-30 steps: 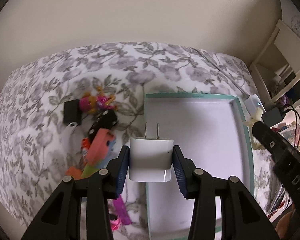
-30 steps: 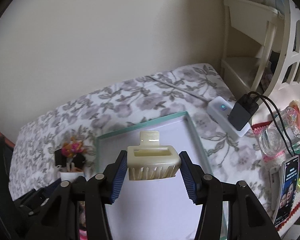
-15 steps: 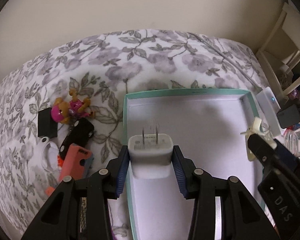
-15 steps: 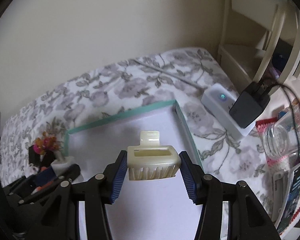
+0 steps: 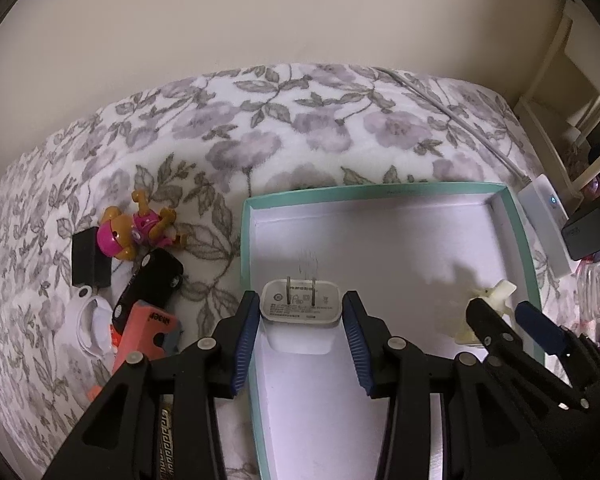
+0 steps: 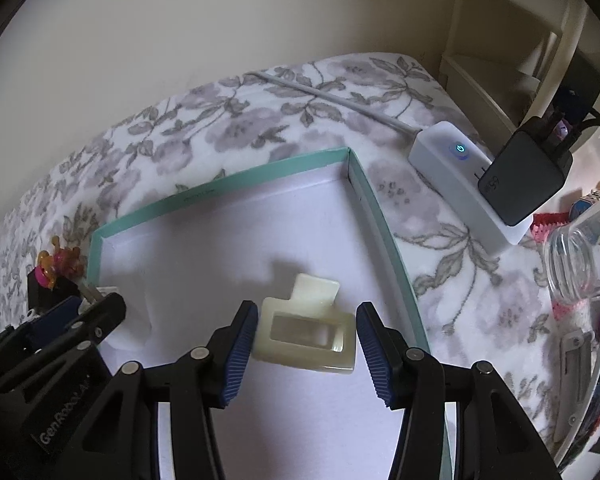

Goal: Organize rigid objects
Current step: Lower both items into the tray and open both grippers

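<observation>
L: charger (image 5: pixel 300 307) btwn fingers (image 5: pixel 246 334) | R: clip (image 6: pixel 306 334) btwn fingers (image 6: pixel 239 350), gaps

**Colours on the bed**

The blanket (image 5: pixel 284 136) is white with grey-purple flowers. The box (image 5: pixel 516 216) has a teal rim and white floor. The charger (image 5: pixel 300 304) is white, the hair clip (image 6: pixel 308 332) cream, the toy figure (image 5: pixel 136 232) pink and tan.

Dim, soft indoor light; both views carry dark fisheye corners and bowed edges. Blurred shadows fall on the white floor of the box (image 6: pixel 204 256). The power strip (image 6: pixel 456 164) shows a glowing blue indicator. Focus is adequate throughout.
</observation>
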The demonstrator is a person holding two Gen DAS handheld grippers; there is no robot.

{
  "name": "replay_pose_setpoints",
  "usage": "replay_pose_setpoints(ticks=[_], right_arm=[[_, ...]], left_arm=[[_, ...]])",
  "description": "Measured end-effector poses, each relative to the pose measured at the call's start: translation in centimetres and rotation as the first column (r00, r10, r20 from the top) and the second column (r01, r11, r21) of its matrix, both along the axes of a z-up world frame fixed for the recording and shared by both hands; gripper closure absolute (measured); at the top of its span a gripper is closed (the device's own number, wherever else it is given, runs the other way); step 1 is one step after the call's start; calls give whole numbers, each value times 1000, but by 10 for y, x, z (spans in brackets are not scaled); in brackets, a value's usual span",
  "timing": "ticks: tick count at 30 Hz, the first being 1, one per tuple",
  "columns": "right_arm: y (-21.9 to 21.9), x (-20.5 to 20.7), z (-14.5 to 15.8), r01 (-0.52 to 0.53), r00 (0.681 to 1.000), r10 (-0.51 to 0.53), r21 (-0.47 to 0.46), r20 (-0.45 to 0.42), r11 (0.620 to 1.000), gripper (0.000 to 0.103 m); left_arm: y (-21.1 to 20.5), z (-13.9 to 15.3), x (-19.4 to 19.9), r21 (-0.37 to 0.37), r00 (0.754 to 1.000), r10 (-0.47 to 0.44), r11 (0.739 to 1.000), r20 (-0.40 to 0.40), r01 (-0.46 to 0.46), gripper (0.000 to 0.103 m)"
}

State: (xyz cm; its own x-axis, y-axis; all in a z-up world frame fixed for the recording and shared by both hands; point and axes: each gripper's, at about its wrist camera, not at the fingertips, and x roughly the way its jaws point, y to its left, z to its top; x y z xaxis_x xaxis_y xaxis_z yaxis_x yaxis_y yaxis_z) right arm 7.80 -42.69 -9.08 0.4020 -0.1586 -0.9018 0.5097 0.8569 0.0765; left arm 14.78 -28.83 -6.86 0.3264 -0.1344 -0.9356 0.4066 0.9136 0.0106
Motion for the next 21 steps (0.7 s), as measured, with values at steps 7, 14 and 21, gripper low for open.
replay_pose_setpoints(ticks=[7, 14, 21], right_arm=[[2, 1, 2, -13, 999, 12, -8, -33, 1000, 45], [2, -1, 12, -11, 999, 10, -29, -33, 1000, 45], [3, -4, 31, -9, 1000, 9, -45, -6, 999, 39]], left_arm=[[6, 0, -2, -56, 998, 9, 998, -56, -13, 56], [14, 4, -7, -96, 998, 11, 995, -55, -16, 53], [25, 20, -7, -111, 999, 45, 993, -29, -48, 45]])
